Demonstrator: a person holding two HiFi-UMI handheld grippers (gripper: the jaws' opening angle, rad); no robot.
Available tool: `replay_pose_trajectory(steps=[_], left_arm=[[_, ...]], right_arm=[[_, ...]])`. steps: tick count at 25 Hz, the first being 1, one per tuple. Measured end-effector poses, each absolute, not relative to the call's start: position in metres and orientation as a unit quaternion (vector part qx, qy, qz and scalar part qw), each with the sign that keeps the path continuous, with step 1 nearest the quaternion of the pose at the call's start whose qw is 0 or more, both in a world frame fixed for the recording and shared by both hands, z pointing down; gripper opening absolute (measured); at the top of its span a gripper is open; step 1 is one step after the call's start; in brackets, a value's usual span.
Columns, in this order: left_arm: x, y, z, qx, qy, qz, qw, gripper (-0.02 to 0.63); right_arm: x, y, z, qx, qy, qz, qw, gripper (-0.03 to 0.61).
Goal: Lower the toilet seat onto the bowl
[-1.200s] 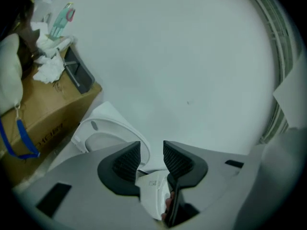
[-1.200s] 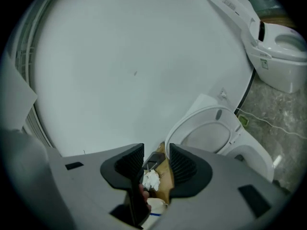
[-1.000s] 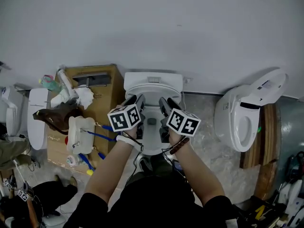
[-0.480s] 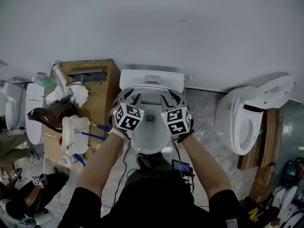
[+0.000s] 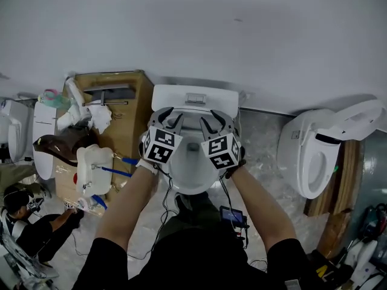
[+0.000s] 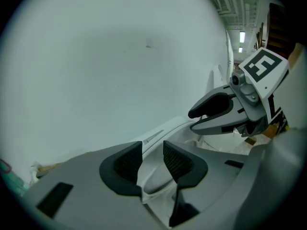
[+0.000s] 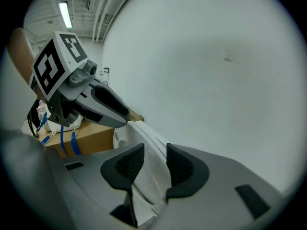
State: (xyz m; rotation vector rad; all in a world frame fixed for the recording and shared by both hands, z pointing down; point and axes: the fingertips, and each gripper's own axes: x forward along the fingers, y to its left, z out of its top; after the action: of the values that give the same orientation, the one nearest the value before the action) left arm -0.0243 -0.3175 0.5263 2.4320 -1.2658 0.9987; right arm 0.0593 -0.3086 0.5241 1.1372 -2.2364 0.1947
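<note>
- Left hand-held gripper (image 5: 166, 121) pinched the left side of the seat (image 7: 150, 178); the white rim filled the gap between its pads.
- Right hand-held gripper (image 5: 213, 123) pinched the right side of the same seat, rim wedged between both pads.
- Both grippers pointed away from the person and slanted down, side by side with a gap between them, marker cubes facing up.
- Seat was over the bowl (image 5: 192, 180), just in front of the tank (image 5: 193, 98); could not tell whether it already touched the bowl's rim.
- Toilet stood on the floor (image 5: 260, 144) against the grey wall (image 5: 193, 29).
- Brown box (image 5: 133, 125) stood just left of the toilet, with white parts and blue cords beside it.
- Second toilet (image 5: 314, 156), lid raised, was well apart near the floor's right edge.
- A person (image 5: 27, 222) sat low at the bottom-left corner.
</note>
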Motion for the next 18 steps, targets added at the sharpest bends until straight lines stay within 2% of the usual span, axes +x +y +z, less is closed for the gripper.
replay_pose_trajectory(steps=[5,18], left_arm=[[-0.014,-0.318,0.537,0.839,-0.389,0.373,0.081,0.169],[-0.015,-0.323,0.547,0.831,-0.416,0.355,0.105,0.170]], right_arm=[[0.058,-0.316,0.529,0.428,-0.847,0.065,0.308,0.161],[0.056,-0.315,0.539,0.434,-0.844,0.059,0.310,0.161]])
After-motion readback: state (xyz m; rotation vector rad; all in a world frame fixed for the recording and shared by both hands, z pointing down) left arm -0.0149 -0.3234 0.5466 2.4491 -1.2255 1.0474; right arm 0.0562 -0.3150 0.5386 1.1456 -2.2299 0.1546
